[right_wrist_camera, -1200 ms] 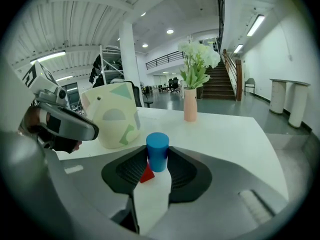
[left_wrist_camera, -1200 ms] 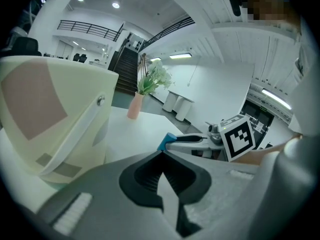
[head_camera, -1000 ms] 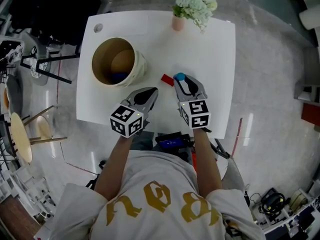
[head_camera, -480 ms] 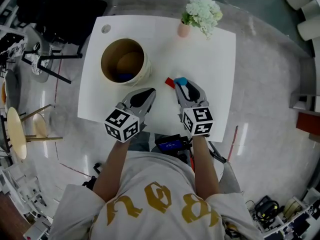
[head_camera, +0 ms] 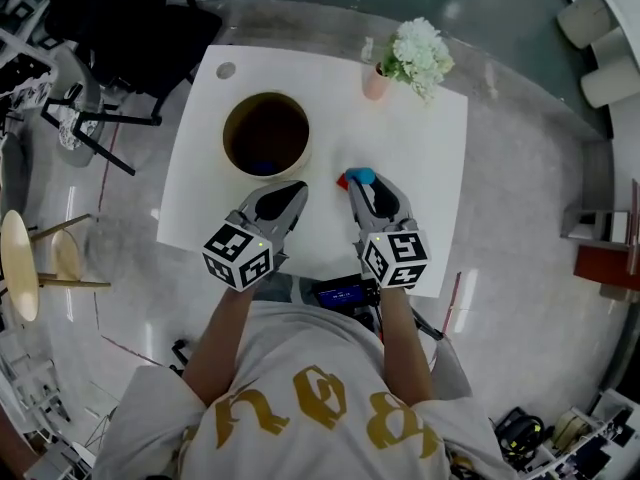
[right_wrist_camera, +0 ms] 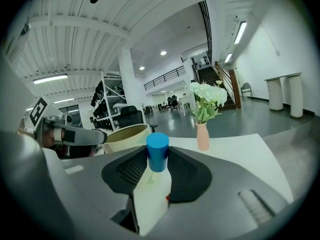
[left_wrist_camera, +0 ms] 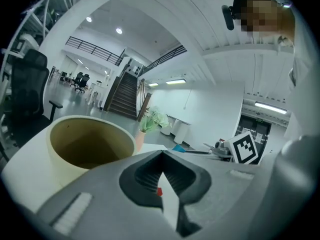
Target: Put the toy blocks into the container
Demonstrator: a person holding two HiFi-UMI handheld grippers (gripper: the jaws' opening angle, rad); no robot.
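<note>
My right gripper (head_camera: pixel 362 182) is shut on an upright blue cylinder block (head_camera: pixel 361 176), which shows between its fingertips (right_wrist_camera: pixel 157 151) in the right gripper view. A red block (head_camera: pixel 343 180) lies on the white table (head_camera: pixel 420 158), touching or nearly touching the cylinder's left side. The round beige container (head_camera: pixel 266 133) stands to the left rear, with a blue block (head_camera: pixel 262 166) inside. My left gripper (head_camera: pixel 291 190) is shut and empty, just in front of the container (left_wrist_camera: pixel 90 149). A sliver of the red block (left_wrist_camera: pixel 159 191) shows past its shut jaws.
A pink vase of white flowers (head_camera: pixel 378 81) stands at the table's far edge, behind the right gripper, and shows again as the vase (right_wrist_camera: pixel 202 136) in the right gripper view. Black chairs (head_camera: pixel 120 28) and a stool (head_camera: pixel 20 268) stand to the left of the table.
The head view has shifted, so the table sits lower and more to the right. The right gripper still holds the blue cylinder beside the red block. Both grippers sit slightly nearer the container.
</note>
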